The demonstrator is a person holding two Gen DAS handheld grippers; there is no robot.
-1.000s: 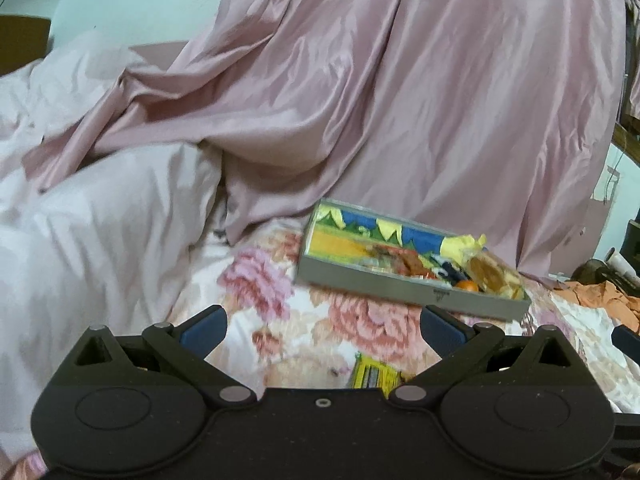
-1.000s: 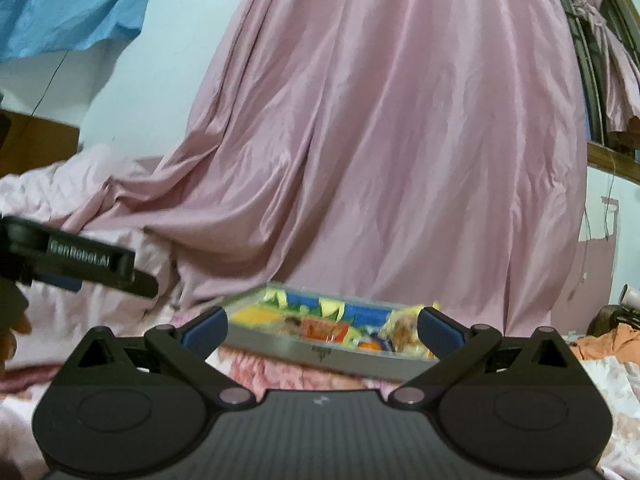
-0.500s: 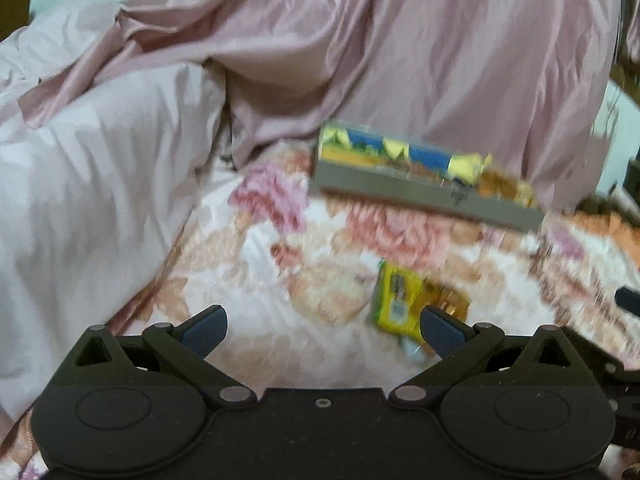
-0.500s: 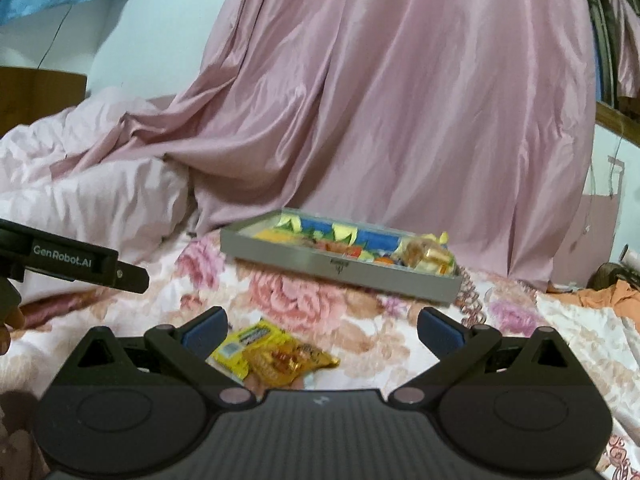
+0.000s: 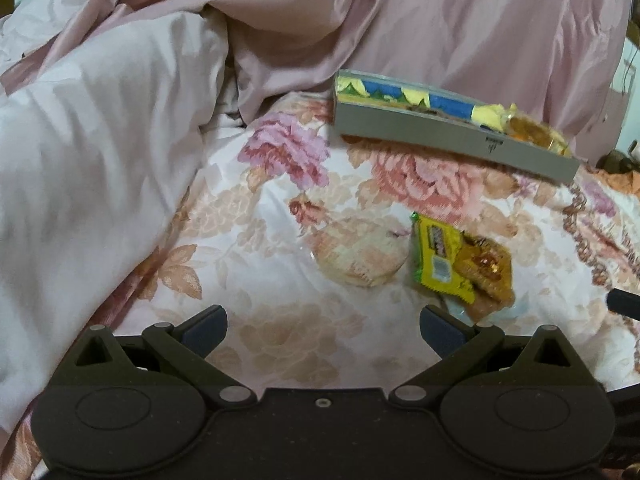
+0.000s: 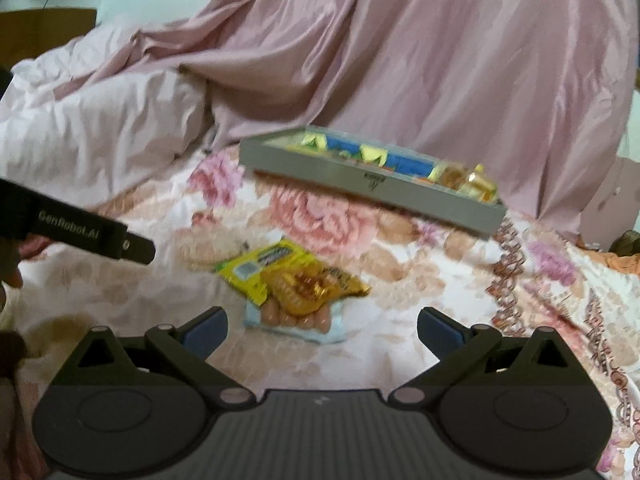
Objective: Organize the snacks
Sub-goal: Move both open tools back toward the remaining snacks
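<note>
A grey tray [image 5: 440,138] [image 6: 360,184] filled with several colourful snack packs lies on the floral bedspread at the back. Nearer lies a small pile: a yellow-green packet [image 5: 436,256] [image 6: 256,266], an orange-gold packet [image 5: 486,270] [image 6: 312,286] overlapping it, and a clear pack of sausages [image 6: 300,318] underneath. A round pale biscuit pack [image 5: 360,256] sits left of the pile. My left gripper [image 5: 322,326] is open, with the pile ahead to its right. My right gripper [image 6: 322,324] is open, hovering just short of the pile. Both hold nothing.
A rumpled white duvet [image 5: 92,148] rises on the left. Pink satin fabric [image 6: 440,60] hangs behind the tray. The left tool's black body [image 6: 80,232] juts in from the left of the right wrist view. Orange cloth [image 5: 624,180] lies at far right.
Both grippers have tilted down and moved closer to the bed. The loose snack pile has come into full view ahead of both; the tray now sits higher in the frames. Fingers stay open.
</note>
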